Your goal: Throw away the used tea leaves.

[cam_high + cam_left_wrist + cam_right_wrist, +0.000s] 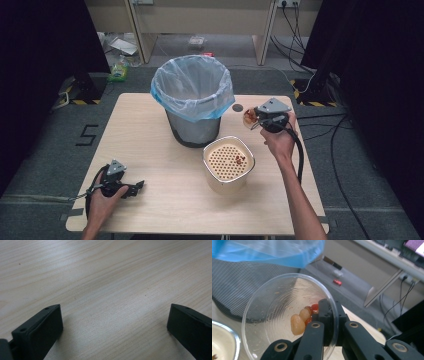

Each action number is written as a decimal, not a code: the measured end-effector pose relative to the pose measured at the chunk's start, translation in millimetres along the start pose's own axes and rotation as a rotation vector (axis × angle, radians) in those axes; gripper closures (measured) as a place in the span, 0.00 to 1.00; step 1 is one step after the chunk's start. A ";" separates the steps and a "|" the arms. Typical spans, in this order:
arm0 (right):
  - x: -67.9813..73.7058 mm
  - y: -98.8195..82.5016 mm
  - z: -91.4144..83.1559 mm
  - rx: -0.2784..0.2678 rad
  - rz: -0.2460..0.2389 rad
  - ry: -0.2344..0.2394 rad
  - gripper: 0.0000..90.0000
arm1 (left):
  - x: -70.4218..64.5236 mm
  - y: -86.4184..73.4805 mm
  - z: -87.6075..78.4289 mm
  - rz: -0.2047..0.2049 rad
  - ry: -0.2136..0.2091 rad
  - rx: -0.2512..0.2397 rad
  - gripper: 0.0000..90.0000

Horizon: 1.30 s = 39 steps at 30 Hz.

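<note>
My right tool (256, 118) is pinched on the rim of a clear ribbed plastic cup (287, 315), one jaw inside the wall and one outside. The cup hangs in the air over the far right part of the pale wooden tabletop (160, 200), just right of the grey mesh bin lined with a blue-edged translucent bag (192, 95) and beyond the cream perforated strainer bowl (228, 162).

In the right gripper view the cup lies roughly on its side: its long axis runs from base to mouth, about along my jaws. The mouth faces back toward my tool, and the base points away toward the bin. A few pale and red food scraps (300, 320) cling to the lower wall near the rim.

To empty it well, I judge I should carry the cup fully over the bag's opening first. Then I roll the wrist until the mouth points down, keeping the pinch firm on the thin wall.

My left tool (131, 188) rests spread on the tabletop, holding nothing.
</note>
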State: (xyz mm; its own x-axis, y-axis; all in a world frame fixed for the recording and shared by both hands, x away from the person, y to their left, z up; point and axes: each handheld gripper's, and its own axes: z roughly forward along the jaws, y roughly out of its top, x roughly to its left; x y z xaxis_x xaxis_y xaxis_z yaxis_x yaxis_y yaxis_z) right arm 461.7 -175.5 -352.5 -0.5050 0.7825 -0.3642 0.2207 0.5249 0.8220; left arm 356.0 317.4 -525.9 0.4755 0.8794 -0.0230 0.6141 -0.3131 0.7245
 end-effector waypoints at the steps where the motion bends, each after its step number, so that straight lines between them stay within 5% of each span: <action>1: 4.1 0.4 -2.5 -0.006 -0.014 -0.003 0.99 | 0.0 0.0 0.0 0.000 0.000 0.000 0.00; 11: 37.7 1.0 -20.1 -0.097 -0.202 -0.089 0.99 | -0.1 0.0 0.0 0.000 0.000 0.000 0.00; 21: 76.0 -12.6 -38.1 -0.205 -0.434 -0.238 1.00 | -0.3 -0.4 -0.3 -0.002 0.001 -0.001 0.00; 26: 96.3 -19.3 -45.7 -0.272 -0.584 -0.329 1.00 | -0.4 -0.6 -0.5 -0.002 0.002 -0.001 0.00; 29: 109.8 -21.0 -46.9 -0.284 -0.752 -0.397 1.00 | -0.4 -0.6 -0.5 -0.002 0.002 -0.001 0.00; 31: 115.3 -22.8 -46.2 -0.308 -0.763 -0.406 1.00 | -0.4 -0.6 -0.5 -0.002 0.002 -0.001 0.00; 34: 122.0 -22.7 -44.6 -0.318 -0.863 -0.449 1.00 | -0.4 -0.6 -0.5 -0.002 0.001 -0.001 0.00; 37: 119.0 -24.8 -34.3 -0.304 -0.827 -0.449 1.00 | -0.4 -0.6 -0.6 -0.002 0.002 -0.001 0.00; 39: 123.4 -22.7 -36.2 -0.326 -0.881 -0.462 1.00 | -0.4 -0.6 -0.6 -0.002 0.001 -0.001 0.00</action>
State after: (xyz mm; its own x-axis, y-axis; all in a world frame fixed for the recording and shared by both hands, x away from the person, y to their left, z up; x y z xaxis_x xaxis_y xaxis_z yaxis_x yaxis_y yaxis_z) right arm 364.2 -103.0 -400.3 0.0053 0.2548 -0.9670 -0.3408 0.9096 0.2378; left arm 355.1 317.4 -526.0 0.4734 0.8805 -0.0234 0.6145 -0.3111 0.7249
